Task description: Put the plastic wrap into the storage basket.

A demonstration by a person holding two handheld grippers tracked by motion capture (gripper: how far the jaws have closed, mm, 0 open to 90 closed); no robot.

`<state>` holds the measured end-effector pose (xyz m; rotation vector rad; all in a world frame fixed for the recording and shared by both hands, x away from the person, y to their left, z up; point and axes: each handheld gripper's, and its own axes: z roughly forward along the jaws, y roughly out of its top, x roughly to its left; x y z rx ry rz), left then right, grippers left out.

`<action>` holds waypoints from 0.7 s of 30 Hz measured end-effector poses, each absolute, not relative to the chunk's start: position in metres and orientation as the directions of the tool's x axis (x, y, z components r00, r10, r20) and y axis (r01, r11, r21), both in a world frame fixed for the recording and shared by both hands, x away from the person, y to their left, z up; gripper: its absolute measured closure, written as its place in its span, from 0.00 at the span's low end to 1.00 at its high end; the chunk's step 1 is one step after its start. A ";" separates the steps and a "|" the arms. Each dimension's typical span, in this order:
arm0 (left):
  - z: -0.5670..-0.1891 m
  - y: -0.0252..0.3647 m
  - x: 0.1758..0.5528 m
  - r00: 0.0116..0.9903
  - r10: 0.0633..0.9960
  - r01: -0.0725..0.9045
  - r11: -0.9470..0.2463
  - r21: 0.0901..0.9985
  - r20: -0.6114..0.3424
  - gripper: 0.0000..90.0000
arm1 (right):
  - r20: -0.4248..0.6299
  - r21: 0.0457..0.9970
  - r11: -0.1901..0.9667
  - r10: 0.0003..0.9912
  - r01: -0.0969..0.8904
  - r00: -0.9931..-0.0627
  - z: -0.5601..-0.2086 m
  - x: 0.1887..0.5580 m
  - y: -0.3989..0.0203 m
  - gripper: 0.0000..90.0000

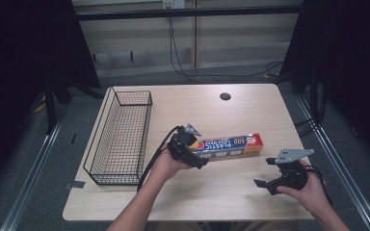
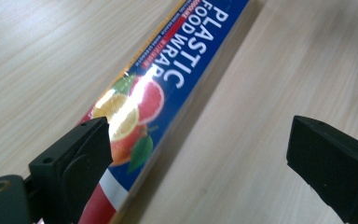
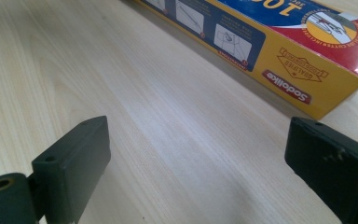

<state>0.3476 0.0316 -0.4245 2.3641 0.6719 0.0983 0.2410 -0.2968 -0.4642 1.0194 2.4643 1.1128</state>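
Observation:
A long blue, red and yellow box of plastic food wrap (image 1: 229, 146) lies flat across the middle of the wooden table (image 1: 207, 197). My left gripper (image 1: 196, 150) is at the box's left end, open, with its jaws on either side of it. In the left gripper view the box (image 2: 168, 79) runs away from the left jaw, its fruit picture right beside that jaw, and the gripper (image 2: 198, 140) is spread wide. My right gripper (image 1: 266, 172) is held open near the table's front right, apart from the box. Its own view has bare table between the jaws (image 3: 198, 135) and the box's yellow end (image 3: 279, 51) beyond.
A black wire basket (image 1: 120, 144) stands empty along the table's left side. A dark cable hole (image 1: 225, 96) sits near the far edge. Cables trail from both grippers. Black curtains and floor cables surround the table.

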 end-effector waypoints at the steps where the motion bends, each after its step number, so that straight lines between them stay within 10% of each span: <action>1: -0.424 0.029 0.349 0.864 0.492 0.441 -0.639 0.631 -0.105 0.07 | 0.056 0.735 0.463 0.687 0.495 -0.725 -0.464 0.241 -0.296 0.07; 21: -0.448 -0.007 0.386 0.868 0.483 0.451 -0.668 0.592 -0.115 0.07 | 0.066 0.743 0.448 0.690 0.497 -0.721 -0.462 0.241 -0.299 0.08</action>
